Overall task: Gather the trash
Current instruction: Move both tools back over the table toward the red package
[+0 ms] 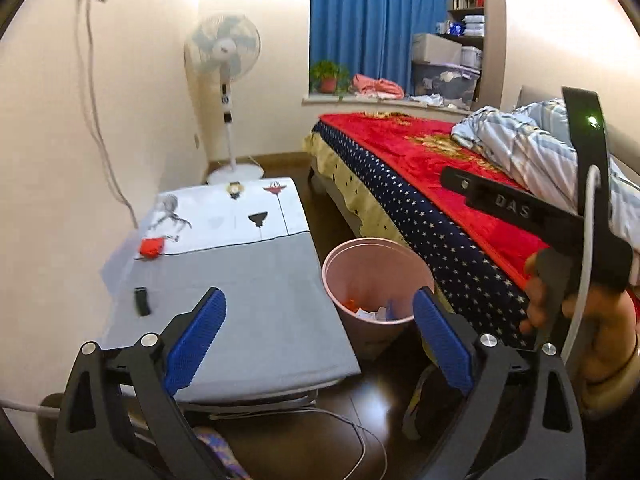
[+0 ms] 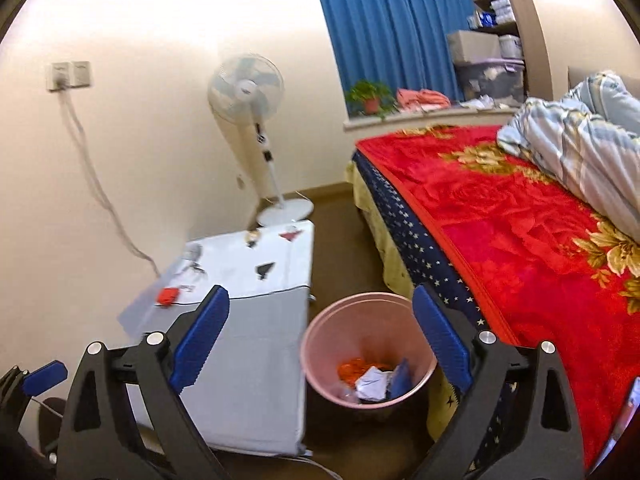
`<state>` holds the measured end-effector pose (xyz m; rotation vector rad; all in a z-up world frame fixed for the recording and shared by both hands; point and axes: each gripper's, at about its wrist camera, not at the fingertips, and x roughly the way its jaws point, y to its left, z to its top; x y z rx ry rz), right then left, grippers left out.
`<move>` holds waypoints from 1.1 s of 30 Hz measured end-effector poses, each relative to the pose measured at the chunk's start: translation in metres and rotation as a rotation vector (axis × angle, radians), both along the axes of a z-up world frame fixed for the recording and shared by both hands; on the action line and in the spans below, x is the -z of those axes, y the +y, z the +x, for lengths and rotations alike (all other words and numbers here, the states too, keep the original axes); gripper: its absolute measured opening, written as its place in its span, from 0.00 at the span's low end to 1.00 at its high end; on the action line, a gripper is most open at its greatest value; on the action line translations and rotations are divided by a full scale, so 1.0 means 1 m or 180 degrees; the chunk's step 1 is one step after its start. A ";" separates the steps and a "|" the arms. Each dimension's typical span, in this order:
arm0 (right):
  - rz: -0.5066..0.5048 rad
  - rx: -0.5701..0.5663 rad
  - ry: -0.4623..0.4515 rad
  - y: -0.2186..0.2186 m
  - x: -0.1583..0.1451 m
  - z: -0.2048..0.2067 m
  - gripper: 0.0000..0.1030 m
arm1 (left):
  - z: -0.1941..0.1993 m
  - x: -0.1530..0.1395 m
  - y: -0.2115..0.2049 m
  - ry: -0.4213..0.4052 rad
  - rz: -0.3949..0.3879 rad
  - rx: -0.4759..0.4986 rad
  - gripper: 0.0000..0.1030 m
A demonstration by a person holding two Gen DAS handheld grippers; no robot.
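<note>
Trash sits in the pink bin.
Left claw and right claw both released, empty; red scrap on desk at ten o'clock.

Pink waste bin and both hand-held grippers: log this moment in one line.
left hand-held gripper: open, empty | right hand-held gripper: open, empty | pink plastic waste bin: holds trash | red crumpled scrap: on table

Cream-walled bedroom, blue curtains, bed
</note>
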<state>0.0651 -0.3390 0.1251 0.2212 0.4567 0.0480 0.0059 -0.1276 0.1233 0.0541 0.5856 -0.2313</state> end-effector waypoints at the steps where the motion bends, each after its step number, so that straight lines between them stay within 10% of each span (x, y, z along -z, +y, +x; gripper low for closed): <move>1: -0.0011 -0.0020 -0.0035 0.005 -0.005 -0.008 0.90 | -0.006 -0.003 0.004 -0.0003 -0.0006 -0.0003 0.89; 14: -0.0296 -0.0290 -0.0166 0.068 -0.024 -0.017 0.93 | 0.007 -0.027 0.076 -0.0222 0.0055 -0.0391 0.91; 33: -0.0608 -0.1121 0.0091 0.266 0.098 0.231 0.93 | 0.150 0.048 0.236 -0.0056 0.0516 -0.2075 0.91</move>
